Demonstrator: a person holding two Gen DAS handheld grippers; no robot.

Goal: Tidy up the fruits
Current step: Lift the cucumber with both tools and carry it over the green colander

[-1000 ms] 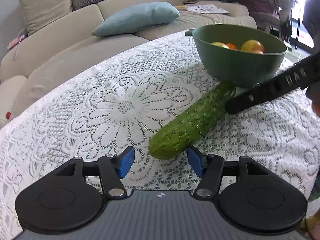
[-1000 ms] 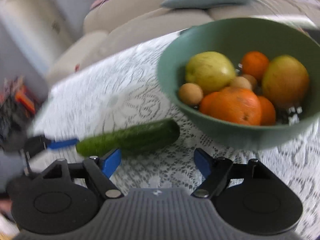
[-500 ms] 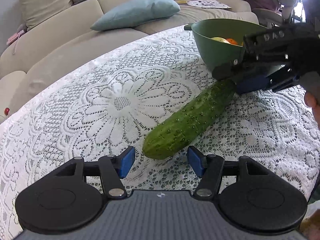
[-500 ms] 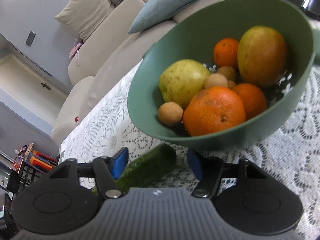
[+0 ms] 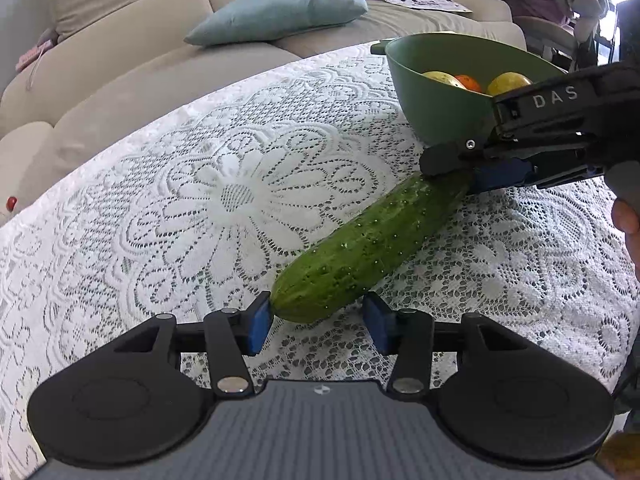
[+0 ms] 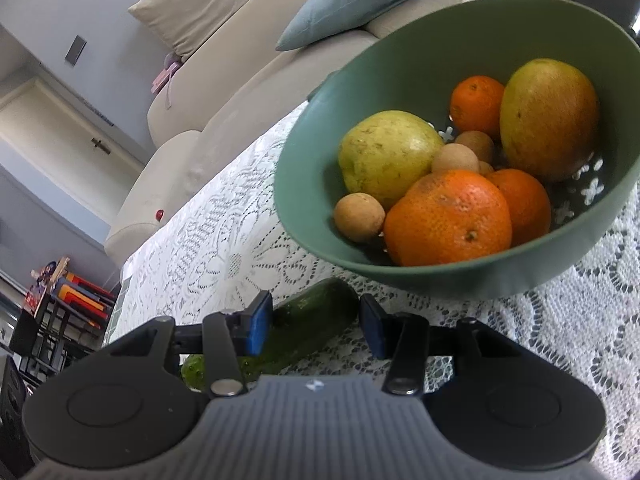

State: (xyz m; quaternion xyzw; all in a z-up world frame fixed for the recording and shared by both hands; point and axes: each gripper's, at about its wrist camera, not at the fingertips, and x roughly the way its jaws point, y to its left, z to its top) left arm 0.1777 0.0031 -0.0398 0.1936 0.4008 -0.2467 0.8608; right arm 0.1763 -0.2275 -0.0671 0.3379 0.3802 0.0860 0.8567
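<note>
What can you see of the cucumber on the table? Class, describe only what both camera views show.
The cucumber is long, dark green and bumpy, paler toward its near tip, and looks whole. It lies flat on the white lace tablecloth, running diagonally, its far end near the green bowl. The open left gripper brackets its near tip; the left pad seems to touch it. The open right gripper straddles the far end; contact there is unclear.

Matte black handheld grippers with blue-padded fingers

The left gripper (image 5: 318,320) shows round black discs, silver rivets and a ribbed grey body; the right gripper (image 5: 476,172) bears white "DAS" lettering, beside bare skin of the right hand (image 5: 628,224).
</note>
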